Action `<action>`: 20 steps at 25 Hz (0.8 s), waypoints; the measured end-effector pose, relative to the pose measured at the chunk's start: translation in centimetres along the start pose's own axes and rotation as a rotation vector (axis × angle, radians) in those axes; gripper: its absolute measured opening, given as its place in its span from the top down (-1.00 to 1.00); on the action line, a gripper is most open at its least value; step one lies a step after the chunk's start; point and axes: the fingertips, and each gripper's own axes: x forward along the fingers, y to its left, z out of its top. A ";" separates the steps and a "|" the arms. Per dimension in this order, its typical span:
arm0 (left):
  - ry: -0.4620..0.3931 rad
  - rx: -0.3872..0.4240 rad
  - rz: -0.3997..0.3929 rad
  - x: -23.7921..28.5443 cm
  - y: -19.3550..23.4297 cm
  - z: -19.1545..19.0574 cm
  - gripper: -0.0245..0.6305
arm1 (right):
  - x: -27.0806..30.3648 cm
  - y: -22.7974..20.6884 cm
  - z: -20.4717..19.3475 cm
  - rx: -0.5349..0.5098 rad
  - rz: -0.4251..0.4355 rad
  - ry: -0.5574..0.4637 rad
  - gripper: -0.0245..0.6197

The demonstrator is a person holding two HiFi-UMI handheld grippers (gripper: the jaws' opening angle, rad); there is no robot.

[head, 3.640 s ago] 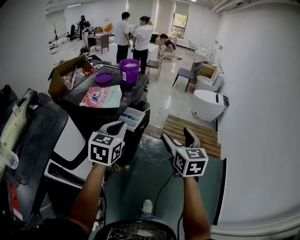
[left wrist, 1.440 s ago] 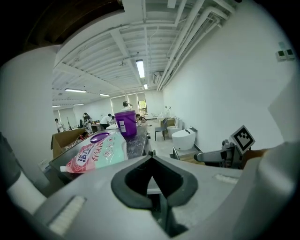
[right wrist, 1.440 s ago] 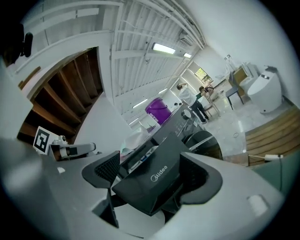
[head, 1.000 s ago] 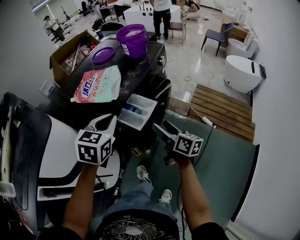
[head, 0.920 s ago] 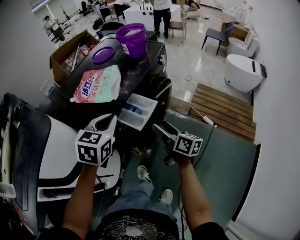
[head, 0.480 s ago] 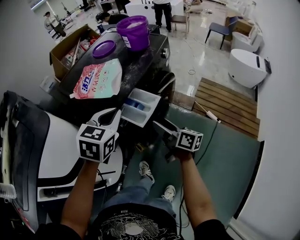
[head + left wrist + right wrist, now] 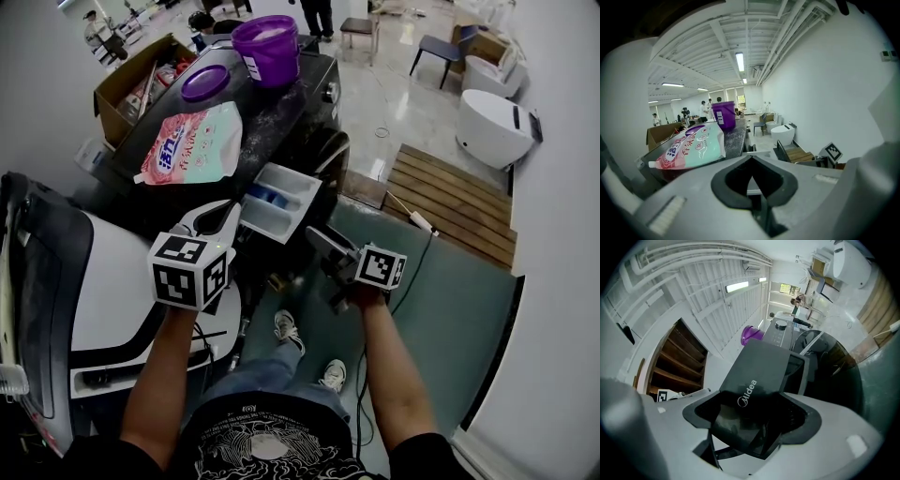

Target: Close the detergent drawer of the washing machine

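The dark washing machine (image 7: 300,117) has its grey detergent drawer (image 7: 281,199) pulled out towards me, blue inserts showing inside. My right gripper (image 7: 321,246) is just in front of the drawer's lower right corner. In the right gripper view the drawer's dark front panel (image 7: 759,376) fills the gap between the parted jaws of that gripper (image 7: 750,427), which is open. My left gripper (image 7: 220,220) hovers at the drawer's left side, close to its near corner. Its jaws meet in the left gripper view (image 7: 750,161), shut on nothing.
On the machine's top lie a pink and green detergent pouch (image 7: 192,145), a purple lid (image 7: 204,82) and a purple bucket (image 7: 270,42). A cardboard box (image 7: 122,89) stands behind, a white machine (image 7: 122,281) at my left. A wooden pallet (image 7: 450,202) and cable lie to the right.
Both grippers have come closer to the open drawer, the right one up to its front panel. The drawer has stayed pulled out.
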 end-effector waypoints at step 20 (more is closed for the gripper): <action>0.007 -0.032 0.009 0.6 0.9 -0.5 0.93 | 1.9 -0.1 0.4 0.058 0.015 -0.041 -0.31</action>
